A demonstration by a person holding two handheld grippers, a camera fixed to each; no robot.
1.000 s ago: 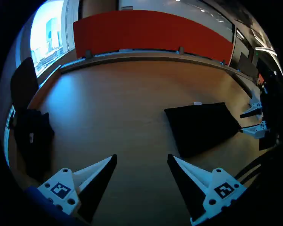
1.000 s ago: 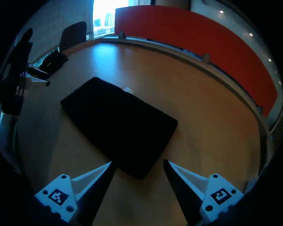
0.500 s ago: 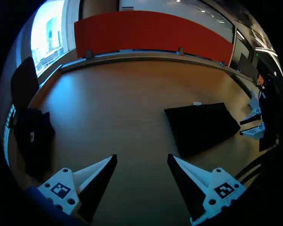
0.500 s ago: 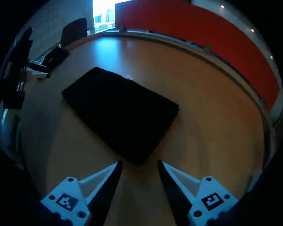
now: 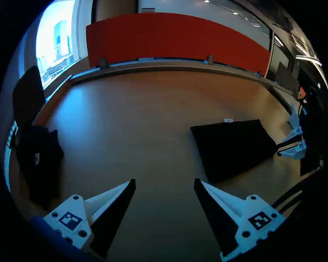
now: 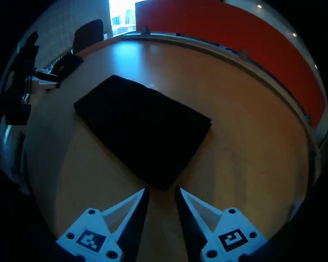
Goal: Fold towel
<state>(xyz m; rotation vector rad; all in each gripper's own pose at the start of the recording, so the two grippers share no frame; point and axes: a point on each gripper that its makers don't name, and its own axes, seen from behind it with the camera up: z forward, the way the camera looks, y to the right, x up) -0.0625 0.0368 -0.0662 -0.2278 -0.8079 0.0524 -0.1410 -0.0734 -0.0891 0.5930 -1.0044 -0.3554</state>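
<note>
Left gripper view takes in the wooden desk (image 5: 133, 118), with a red partition (image 5: 177, 39) along its edge beyond the towel. The black towel (image 5: 232, 146) lies flat on the desk as a dark rectangle. It is so dark that no layers or creases can be made out. Well to the left of the towel sit a chair (image 5: 28, 94) and a dark bundle (image 5: 37, 157) too shadowed to identify. The left gripper (image 5: 164, 192) hangs short of the towel with its fingers wide apart, as before.

The right gripper (image 5: 291, 146) is at the towel's right edge, partly cut off by the dark rim. The right gripper view shows the towel (image 6: 142, 131) spread ahead. Its near corner lies at the mouth of the right gripper (image 6: 162, 198), whose fingers have drawn in to a narrow gap since a second ago. Whether they touch the cloth cannot be told. A small white tag (image 5: 228, 119) sits at the towel's far edge.
</note>
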